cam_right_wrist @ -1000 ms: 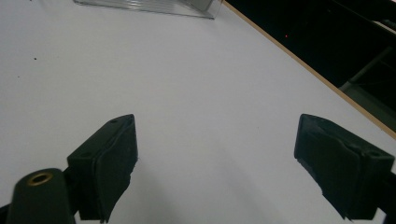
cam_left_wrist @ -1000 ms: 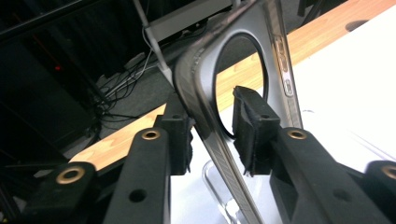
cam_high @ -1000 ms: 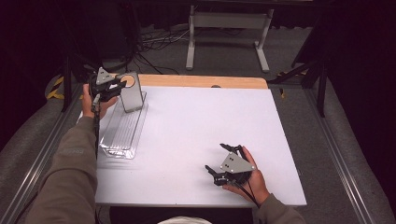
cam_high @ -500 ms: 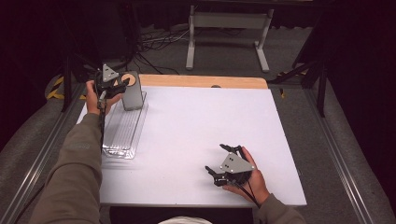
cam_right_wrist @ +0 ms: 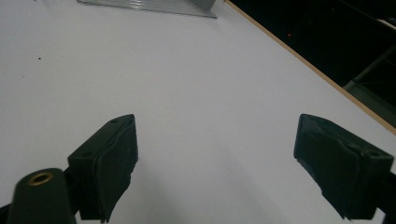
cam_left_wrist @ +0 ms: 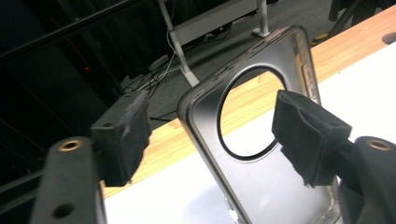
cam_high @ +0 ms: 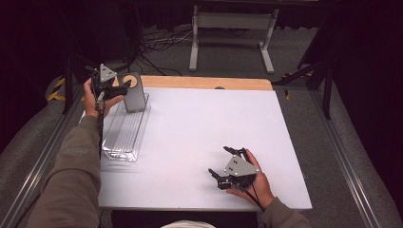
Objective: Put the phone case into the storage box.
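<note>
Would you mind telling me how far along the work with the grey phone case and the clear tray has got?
The grey phone case stands upright at the far end of the clear tray, so placing looks done. The left claw is open with the case between its jaws, apparently ungripped. What seems left is drawing that hand clear. The right claw rests open over the white table.

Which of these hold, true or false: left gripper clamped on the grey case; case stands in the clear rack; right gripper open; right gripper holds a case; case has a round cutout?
1. The left gripper is clamped on the grey case: false, its jaws stand apart around it.
2. The case stands at the far end of the clear rack: true.
3. The right gripper is open: true.
4. It holds a case: false, it is empty over the white table.
5. The case has a round cutout: true.
</note>
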